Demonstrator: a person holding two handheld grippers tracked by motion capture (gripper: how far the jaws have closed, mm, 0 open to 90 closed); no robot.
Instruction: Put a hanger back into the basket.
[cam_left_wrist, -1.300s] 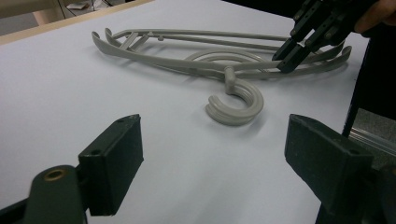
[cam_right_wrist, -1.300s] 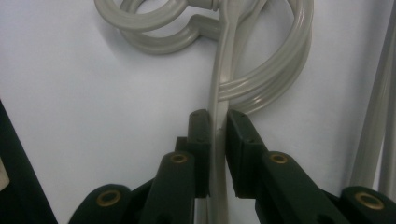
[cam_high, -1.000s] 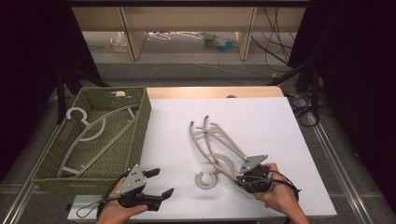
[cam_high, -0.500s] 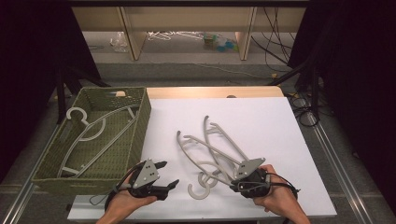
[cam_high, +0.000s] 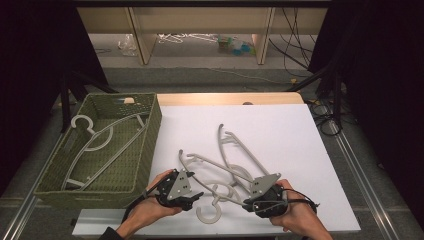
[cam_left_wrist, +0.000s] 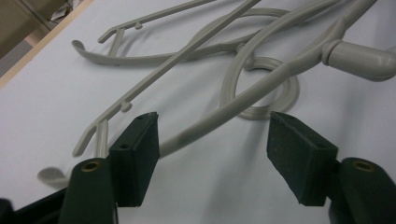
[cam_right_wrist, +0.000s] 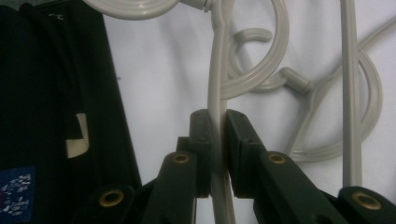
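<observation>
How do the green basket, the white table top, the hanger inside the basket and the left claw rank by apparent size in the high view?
1. White table top
2. Green basket
3. Hanger in the basket
4. Left claw, smallest though it sits nearest the camera

Two grey plastic hangers lie tangled on the white bench (cam_high: 280, 130): one hanger (cam_high: 212, 192) nearer the front edge, another hanger (cam_high: 235, 145) behind it. A third hanger (cam_high: 95, 137) lies inside the single green woven basket (cam_high: 145, 150). Two grippers are present: left gripper (cam_high: 192, 192), right gripper (cam_high: 247, 202).
</observation>
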